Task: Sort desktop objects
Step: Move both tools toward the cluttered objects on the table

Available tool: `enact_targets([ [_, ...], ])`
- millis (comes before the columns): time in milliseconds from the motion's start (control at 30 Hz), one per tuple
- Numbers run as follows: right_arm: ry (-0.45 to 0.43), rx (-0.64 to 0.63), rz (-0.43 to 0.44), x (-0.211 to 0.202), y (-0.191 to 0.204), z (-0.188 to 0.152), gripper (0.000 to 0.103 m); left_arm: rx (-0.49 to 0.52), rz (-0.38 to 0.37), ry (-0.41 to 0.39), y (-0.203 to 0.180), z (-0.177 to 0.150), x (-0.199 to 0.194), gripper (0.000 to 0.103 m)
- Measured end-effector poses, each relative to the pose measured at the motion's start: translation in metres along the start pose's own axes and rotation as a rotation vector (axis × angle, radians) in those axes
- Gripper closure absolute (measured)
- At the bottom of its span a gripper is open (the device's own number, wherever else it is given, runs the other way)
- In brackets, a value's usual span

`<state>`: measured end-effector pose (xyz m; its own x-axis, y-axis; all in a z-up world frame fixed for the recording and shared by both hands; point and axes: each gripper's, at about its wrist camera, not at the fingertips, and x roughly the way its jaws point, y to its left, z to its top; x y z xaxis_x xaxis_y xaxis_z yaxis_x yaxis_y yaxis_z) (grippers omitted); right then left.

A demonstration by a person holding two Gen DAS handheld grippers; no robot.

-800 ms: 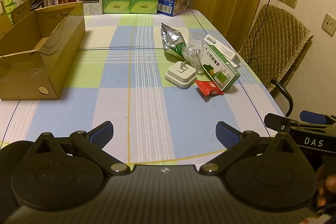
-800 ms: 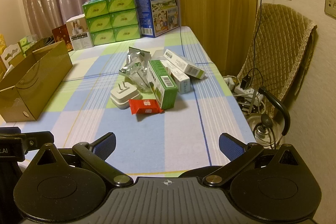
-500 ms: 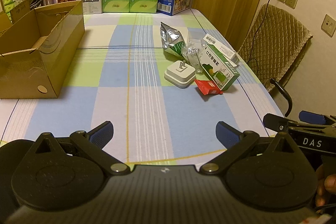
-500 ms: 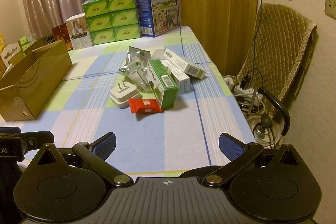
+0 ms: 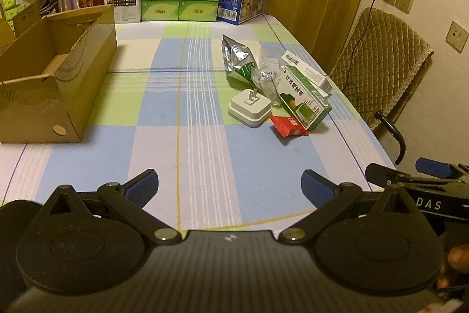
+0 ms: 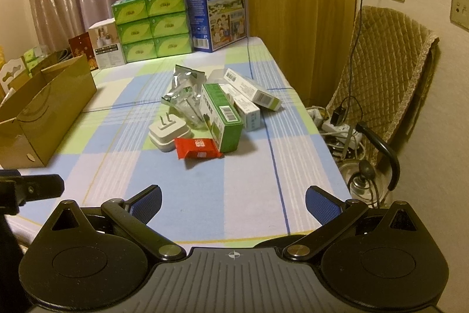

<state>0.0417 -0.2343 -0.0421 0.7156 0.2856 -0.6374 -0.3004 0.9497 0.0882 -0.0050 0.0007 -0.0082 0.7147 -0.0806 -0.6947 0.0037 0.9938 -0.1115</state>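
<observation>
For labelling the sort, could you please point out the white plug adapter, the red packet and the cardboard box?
white plug adapter (image 6: pixel 167 134), right wrist view, top face beside the prongs.
red packet (image 6: pixel 198 148), right wrist view, middle of wrapper.
cardboard box (image 5: pixel 85 78), left wrist view, outer side wall.

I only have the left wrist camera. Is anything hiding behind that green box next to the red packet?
Observer: Yes. The right wrist view shows a small white box with a pale blue end, right beside the green box on the side you cannot see.
Operator: Is the right gripper open?
Observer: The right gripper has its jaws wide apart, with nothing between them.
Operator: Anything on the floor by the chair?
Observer: A white power strip with cables plugged in lies on the floor beside the chair.
</observation>
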Motion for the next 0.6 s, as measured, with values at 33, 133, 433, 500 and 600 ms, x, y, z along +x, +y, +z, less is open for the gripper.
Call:
enact_targets([
  [33,-0.002,0.002,-0.001,-0.001,0.001,0.001,0.002,0.001,0.0,-0.004,0.001,0.002,-0.002,0.001],
  [133,-0.007,0.005,0.013,-0.002,0.002,0.004,0.002,0.002,0.0,-0.014,0.006,0.007,-0.004,0.001],
  [433,0.003,-0.046,0.046,0.01,0.017,0.028,0.002,0.01,-0.046,-0.007,0.024,0.028,0.011,0.001],
  [500,-0.001,-0.049,0.052,0.012,0.021,0.035,0.002,0.014,-0.056,-0.005,0.029,0.034,0.016,0.001],
  [600,-0.009,-0.078,0.055,0.02,0.027,0.044,0.002,0.018,-0.067,-0.013,0.037,0.041,0.023,0.001],
])
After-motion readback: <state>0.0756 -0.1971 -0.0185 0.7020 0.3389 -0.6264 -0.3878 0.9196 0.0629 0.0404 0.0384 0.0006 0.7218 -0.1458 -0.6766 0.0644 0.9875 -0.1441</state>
